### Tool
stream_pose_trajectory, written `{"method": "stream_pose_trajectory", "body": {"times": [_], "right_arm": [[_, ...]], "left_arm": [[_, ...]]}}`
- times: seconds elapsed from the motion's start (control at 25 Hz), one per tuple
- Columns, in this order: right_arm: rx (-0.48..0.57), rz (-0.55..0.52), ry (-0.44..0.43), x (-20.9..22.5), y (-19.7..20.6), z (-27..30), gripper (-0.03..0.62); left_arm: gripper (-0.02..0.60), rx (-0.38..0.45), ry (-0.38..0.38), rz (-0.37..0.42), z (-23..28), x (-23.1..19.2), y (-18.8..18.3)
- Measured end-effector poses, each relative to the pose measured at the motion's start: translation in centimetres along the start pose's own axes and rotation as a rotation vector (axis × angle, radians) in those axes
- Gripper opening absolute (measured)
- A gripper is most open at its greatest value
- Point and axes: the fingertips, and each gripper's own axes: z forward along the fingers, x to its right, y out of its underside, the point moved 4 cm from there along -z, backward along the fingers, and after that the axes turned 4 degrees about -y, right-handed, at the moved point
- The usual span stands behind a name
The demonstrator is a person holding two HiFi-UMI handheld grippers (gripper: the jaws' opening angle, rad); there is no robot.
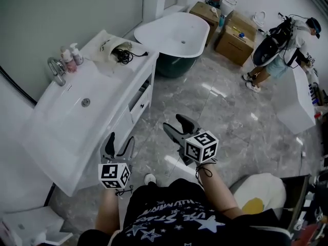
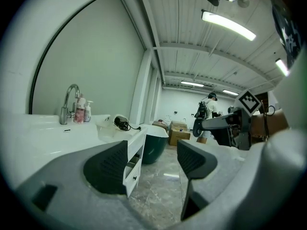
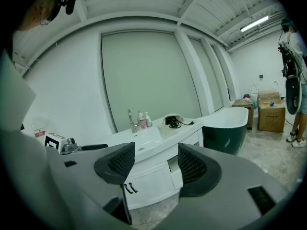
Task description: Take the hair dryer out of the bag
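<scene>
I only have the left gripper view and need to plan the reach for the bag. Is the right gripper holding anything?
Observer: No. The right gripper view shows the right gripper with its fingers apart and nothing between them.
Operator: How far along the vanity is the bag from my left gripper?
Observer: From the head view, the bag lies at the far end of the vanity counter, beside the bathtub. The left gripper is off the near sink end, well short of it.
</scene>
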Motion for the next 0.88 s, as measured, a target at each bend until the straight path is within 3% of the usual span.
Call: {"method": "stream_pose_trajectory", "body": {"times": [0.24, 0.44, 0.68, 0.88], "right_arm": [[-0.024, 0.007, -0.008, 2.8, -1.2, 3.9, 0.264], [-0.012, -0.014, -0.076, 5.6, -4.0, 9.5, 0.261], [-0.034, -0.061, -0.215, 10.9, -8.4, 19.1, 0.261], [-0.069, -0.073, -0.328, 15.5, -13.2, 26.0, 0.262]], "left_arm": [[0.324, -0.021, -0.029, -0.013, 3.3, -2.5, 0.0], [0.324, -0.018, -0.091, 0.005, 6.8, -4.1, -1.2], [0.324, -0.012, -0.226, 0.017, 13.3, -6.6, -3.0], [0.323, 0.008, -0.365, 0.012, 19.9, -8.0, -6.6]]}}
